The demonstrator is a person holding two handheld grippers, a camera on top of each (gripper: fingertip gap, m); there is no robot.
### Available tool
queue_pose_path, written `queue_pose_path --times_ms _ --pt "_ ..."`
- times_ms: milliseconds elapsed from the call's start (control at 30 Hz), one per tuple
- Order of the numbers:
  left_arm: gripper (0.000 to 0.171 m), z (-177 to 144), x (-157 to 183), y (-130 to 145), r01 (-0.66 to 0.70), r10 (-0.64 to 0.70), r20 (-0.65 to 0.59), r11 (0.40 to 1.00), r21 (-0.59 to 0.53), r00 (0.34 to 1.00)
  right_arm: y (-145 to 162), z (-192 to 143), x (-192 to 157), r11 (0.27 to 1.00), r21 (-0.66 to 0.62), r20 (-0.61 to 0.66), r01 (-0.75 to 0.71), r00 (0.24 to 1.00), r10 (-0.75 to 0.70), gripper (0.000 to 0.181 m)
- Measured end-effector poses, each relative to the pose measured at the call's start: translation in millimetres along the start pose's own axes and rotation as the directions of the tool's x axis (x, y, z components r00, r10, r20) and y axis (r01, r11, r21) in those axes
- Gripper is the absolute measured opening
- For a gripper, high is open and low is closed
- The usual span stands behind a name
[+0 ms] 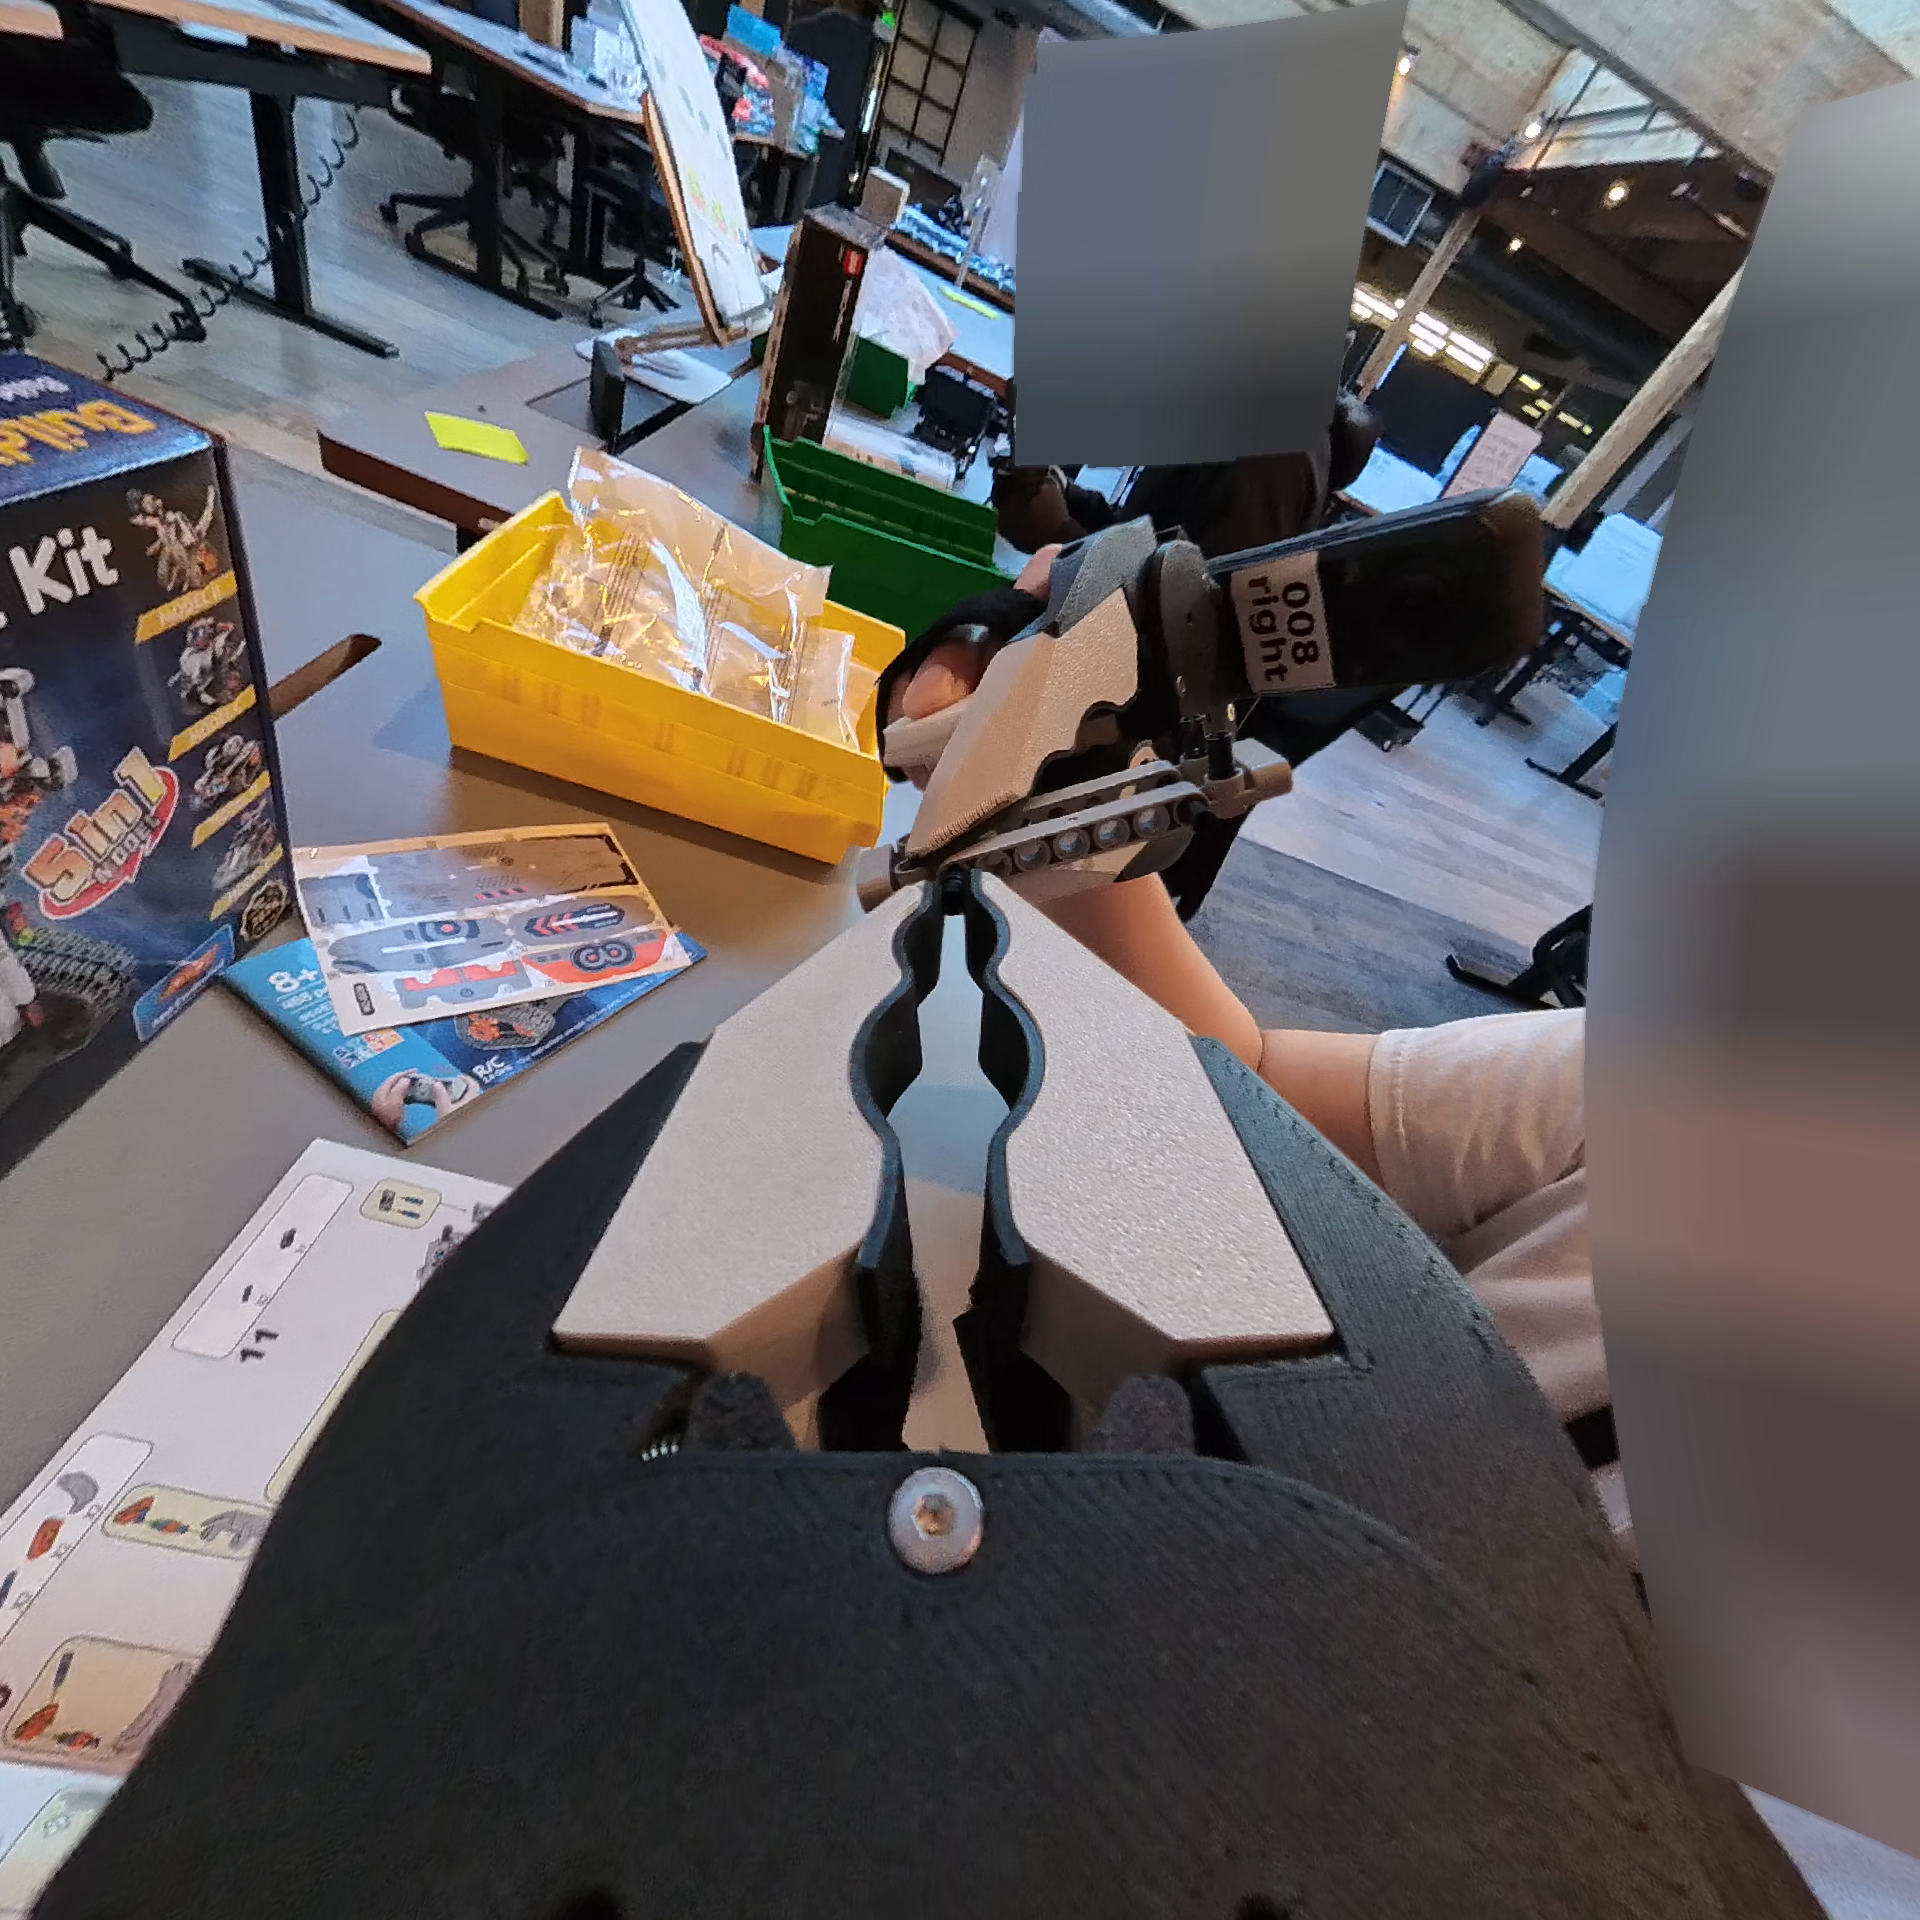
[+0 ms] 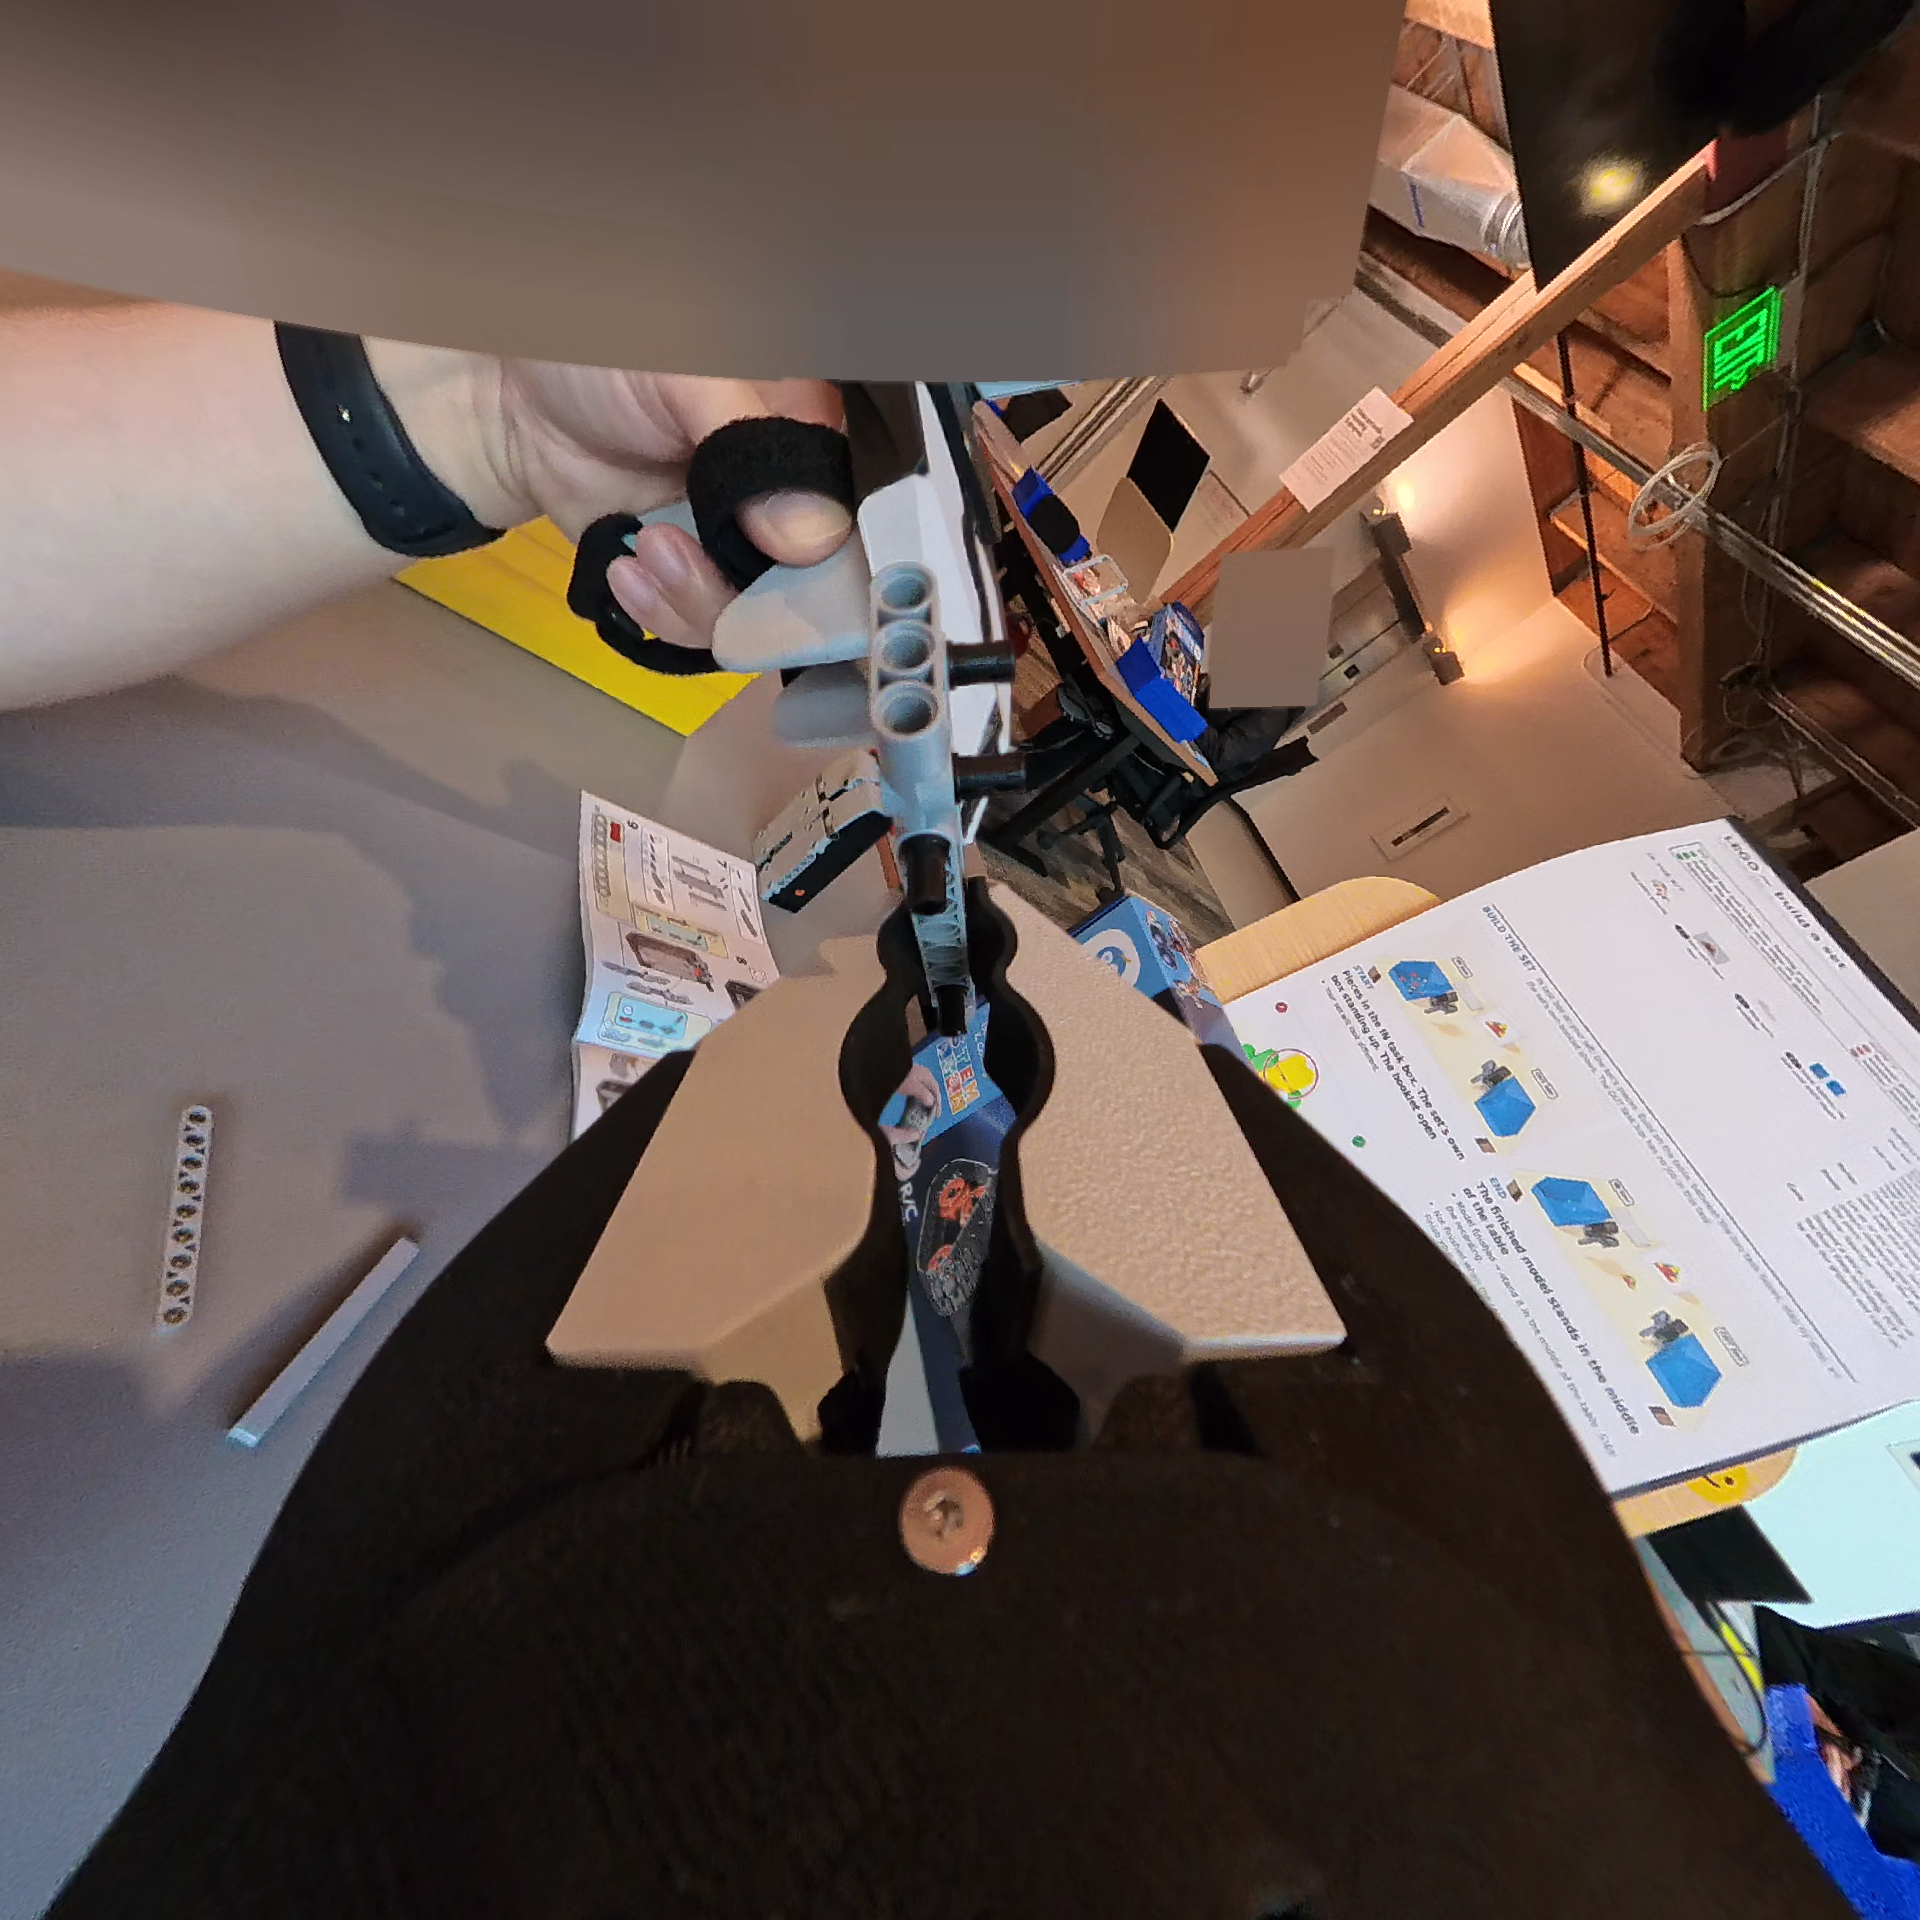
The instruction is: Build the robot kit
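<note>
My left gripper [image 1: 951,902] is shut on a small black pin [image 1: 952,885] that sticks out of the underside of a grey holed beam assembly [image 1: 1081,826]. My right gripper [image 1: 987,847] comes in from the right in that view and clamps the beam between its two fingers. In the right wrist view my right gripper [image 2: 940,940] is shut on the lower end of the same beam [image 2: 906,665], which stands upright with black pins [image 2: 985,661] out of its side. A hand [image 2: 665,488] holding the left gripper sits just behind the beam.
A yellow bin [image 1: 644,727] of plastic bags, a green bin [image 1: 883,530], a kit box [image 1: 114,675], a sticker sheet [image 1: 478,920] and booklets lie on the grey table. A loose holed beam [image 2: 185,1216], a grey strip [image 2: 322,1340] and a printed page [image 2: 1558,1122] are nearby.
</note>
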State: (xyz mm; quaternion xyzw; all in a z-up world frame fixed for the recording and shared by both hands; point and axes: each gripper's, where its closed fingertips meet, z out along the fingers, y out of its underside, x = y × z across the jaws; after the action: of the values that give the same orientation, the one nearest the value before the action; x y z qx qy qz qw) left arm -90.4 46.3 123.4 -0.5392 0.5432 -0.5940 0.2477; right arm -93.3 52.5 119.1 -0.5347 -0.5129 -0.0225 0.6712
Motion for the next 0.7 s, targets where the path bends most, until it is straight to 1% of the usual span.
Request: queue_pose_path --times_ms 100,200,267,433,500,700 --pt "0.001 -0.4 -4.3 0.4 -0.002 0.002 0.021 1.0 0.0 1.0 4.8 4.3 -1.6 0.999 -0.039 -0.001 0.003 1.0 -0.003 0.006" --pt "0.001 -2.3 -5.2 -1.9 0.012 -0.012 0.008 1.0 0.02 1.0 3.1 6.8 -1.1 0.999 -0.022 0.003 -0.026 1.0 0.026 0.006" --pt "0.001 -2.9 -7.5 -2.5 0.004 -0.005 0.027 1.0 0.023 1.0 5.0 8.3 0.1 0.999 -0.026 0.003 -0.045 0.999 0.045 0.007" --pt "0.001 -3.3 -8.8 -8.2 -0.002 0.001 0.026 0.998 0.057 1.0 4.6 7.9 6.6 0.993 0.007 -0.005 -0.119 0.993 0.119 0.007" --pt "0.001 -3.9 -6.2 -10.8 -0.004 0.003 0.009 0.997 0.075 1.0 1.3 6.9 7.9 0.989 0.027 -0.001 -0.146 0.989 0.146 0.007" --pt "0.001 -2.3 -6.8 -13.1 -0.016 0.014 0.016 0.996 0.092 1.0 2.5 7.0 8.0 0.986 0.027 0.006 -0.162 0.987 0.162 0.007"
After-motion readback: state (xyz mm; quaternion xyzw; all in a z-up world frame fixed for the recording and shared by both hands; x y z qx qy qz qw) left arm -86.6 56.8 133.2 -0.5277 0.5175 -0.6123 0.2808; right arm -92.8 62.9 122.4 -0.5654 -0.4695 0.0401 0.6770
